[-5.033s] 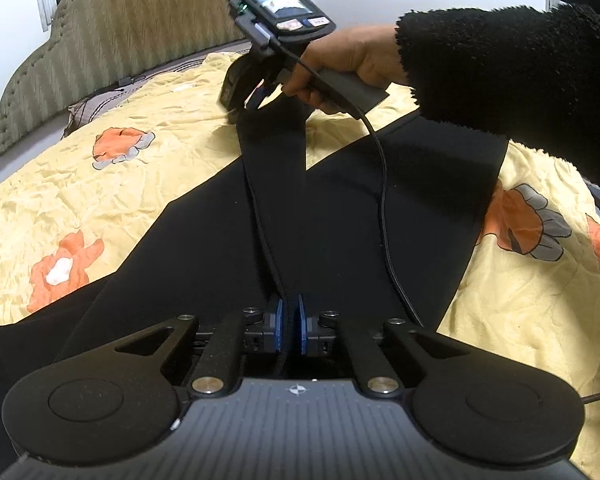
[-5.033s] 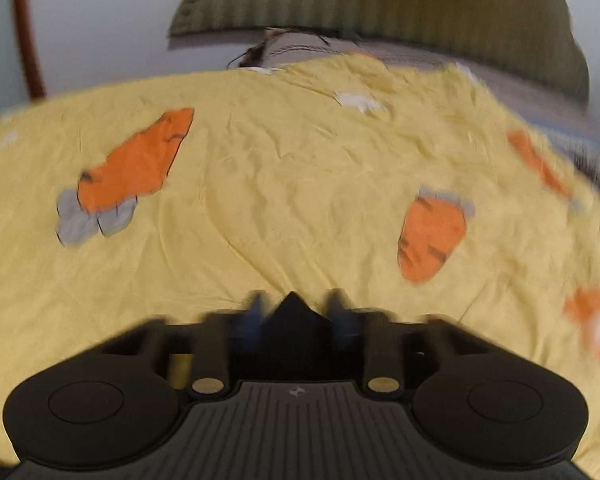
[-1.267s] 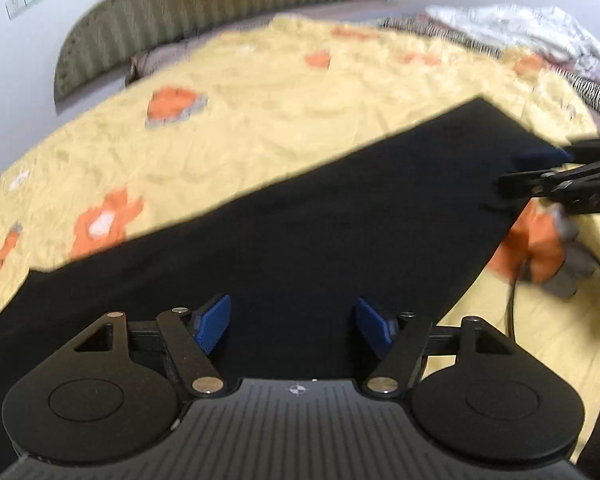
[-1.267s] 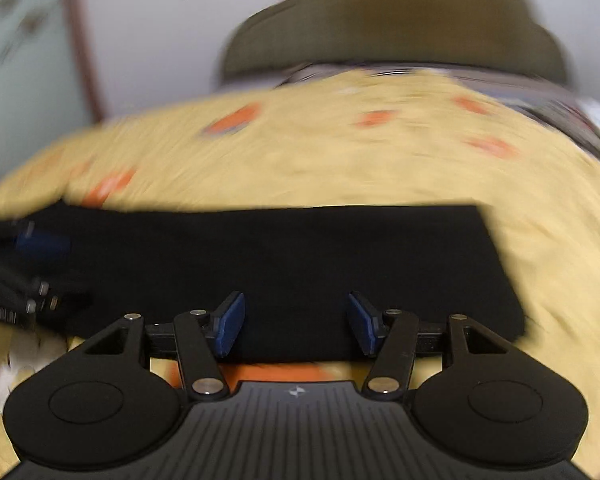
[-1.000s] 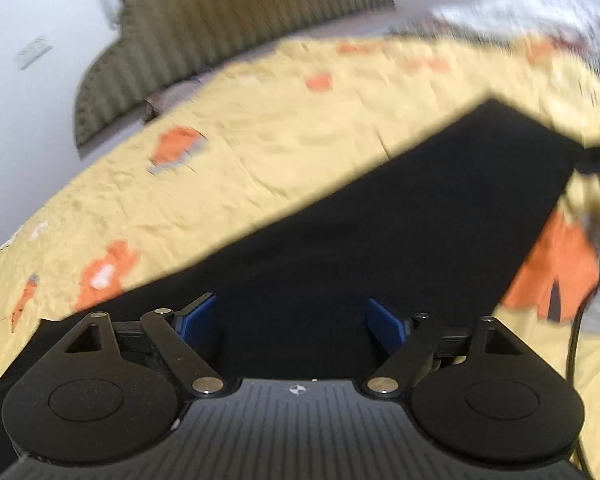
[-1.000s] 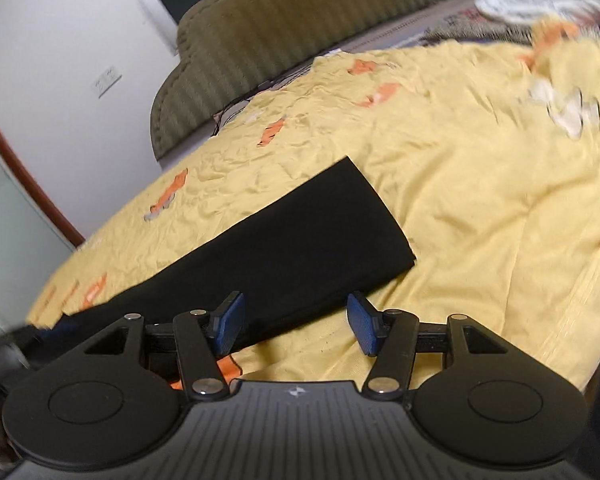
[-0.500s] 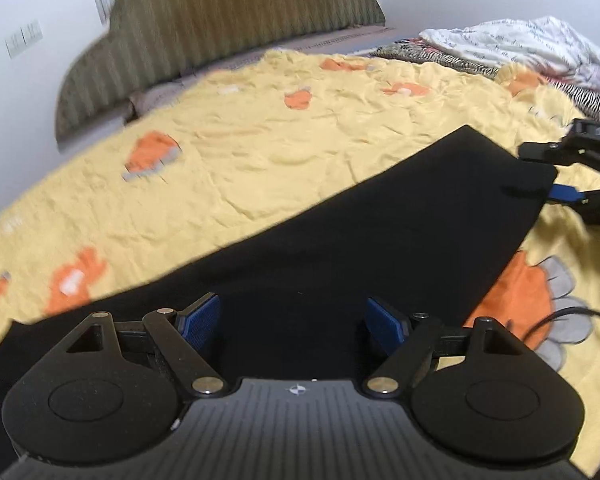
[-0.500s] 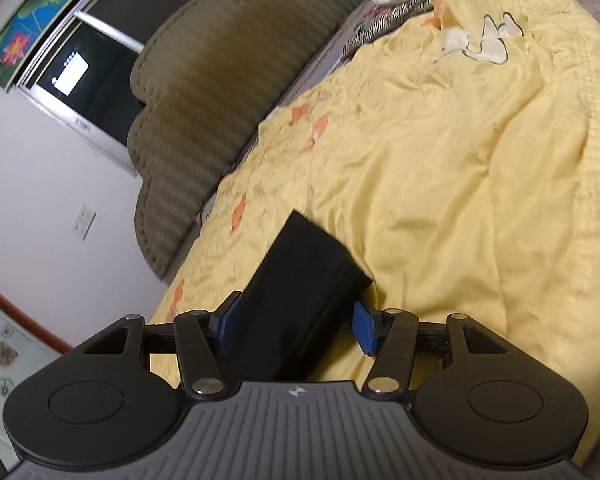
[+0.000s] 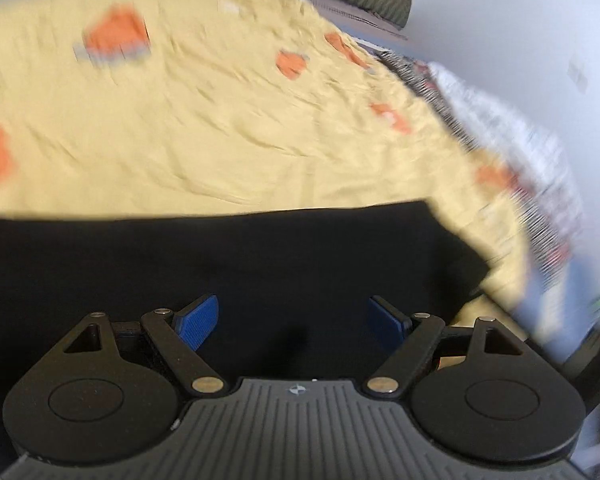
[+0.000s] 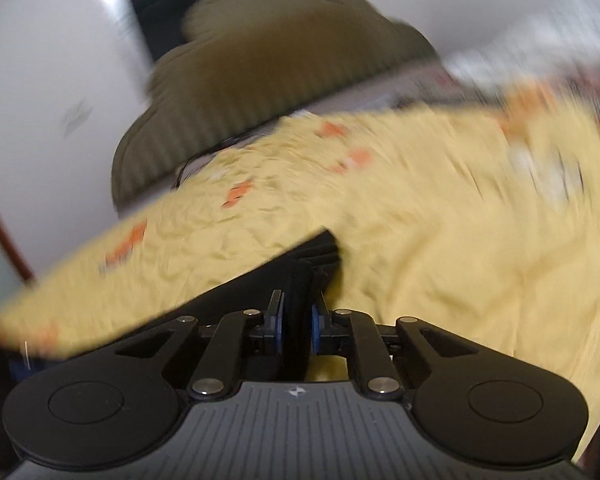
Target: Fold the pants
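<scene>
Left wrist view, blurred: black pants [image 9: 236,264] lying flat as a long band on a yellow quilt [image 9: 204,136] with orange prints — legs apparently already laid one over the other, so the lengthwise fold looks done and the crosswise folds remain. Left gripper [image 9: 294,322] spread wide over the cloth, blue ribbed pads clear of it, nothing held. Fabric matte, smooth, limp; quilt crinkled and soft.

Right wrist view, also blurred: right gripper [image 10: 296,322] closing, narrow now, on the layered end of the pants [image 10: 300,268] — stacked edges showing as thin ridges between the pads. Ribbed olive headboard [image 10: 268,76] behind. Judged: end pinched, ready to carry over.
</scene>
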Demonstrator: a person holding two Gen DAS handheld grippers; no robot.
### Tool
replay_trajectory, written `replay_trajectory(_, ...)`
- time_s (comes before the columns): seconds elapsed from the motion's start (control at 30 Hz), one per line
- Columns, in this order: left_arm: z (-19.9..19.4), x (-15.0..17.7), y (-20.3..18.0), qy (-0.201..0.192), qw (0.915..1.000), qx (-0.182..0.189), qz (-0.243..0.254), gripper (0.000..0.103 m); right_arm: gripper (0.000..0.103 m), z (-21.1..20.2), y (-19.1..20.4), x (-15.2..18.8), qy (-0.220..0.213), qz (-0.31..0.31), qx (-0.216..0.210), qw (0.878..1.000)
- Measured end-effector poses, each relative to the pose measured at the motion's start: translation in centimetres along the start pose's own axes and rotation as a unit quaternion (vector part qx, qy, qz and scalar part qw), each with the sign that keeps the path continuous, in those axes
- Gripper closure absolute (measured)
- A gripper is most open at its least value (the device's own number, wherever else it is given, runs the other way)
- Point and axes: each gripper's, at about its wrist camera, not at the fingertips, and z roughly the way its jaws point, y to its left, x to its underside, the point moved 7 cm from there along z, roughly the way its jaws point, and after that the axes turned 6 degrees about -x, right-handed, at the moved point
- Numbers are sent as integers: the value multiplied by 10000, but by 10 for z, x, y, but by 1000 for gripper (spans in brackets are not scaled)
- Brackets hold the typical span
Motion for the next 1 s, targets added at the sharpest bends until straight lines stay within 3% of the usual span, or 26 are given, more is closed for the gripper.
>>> replay_trajectory(0.1, 11, -12, -16, 347, 9960, 694, -441, 19, 90, -1, 34, 2, 47, -997, 55, 9950)
replay_trajectory(0.17, 16, -17, -31, 433, 9942, 883, -424, 19, 90, -1, 51, 5, 84, -1418, 14, 9899)
replay_trajectory(0.33, 42, -31, -64, 536, 9938, 933, -296, 14, 91, -1, 73, 14, 160, -1807, -162, 9833)
replay_trajectory(0.5, 80, -39, -88, 856, 9900, 1073, -320, 22, 91, -6, 79, 19, 188, -2066, -209, 9780)
replay_trajectory(0.6, 98, -39, -92, 1065, 9848, 1212, -636, 53, 91, -11, 83, 23, 195, -2262, -207, 9737)
replay_trajectory(0.63, 103, -37, -93, 1151, 9833, 1244, -668, 79, 91, -12, 83, 24, 198, -2285, -214, 9731)
replay_trajectory(0.67, 107, -35, -93, 1212, 9828, 1210, -692, 91, 91, -12, 83, 25, 218, -2290, -207, 9730)
replay_trajectory(0.8, 104, -32, -96, 899, 9905, 951, -416, 96, 89, -5, 80, 29, 279, -2492, 70, 9680)
replay_trajectory(0.9, 101, -32, -99, 810, 9921, 913, -284, 96, 78, 1, 80, 32, 342, -2566, 206, 9657)
replay_trajectory(1.0, 98, -31, -98, 794, 9922, 916, -302, 96, 78, 7, 80, 32, 285, -2587, 249, 9652)
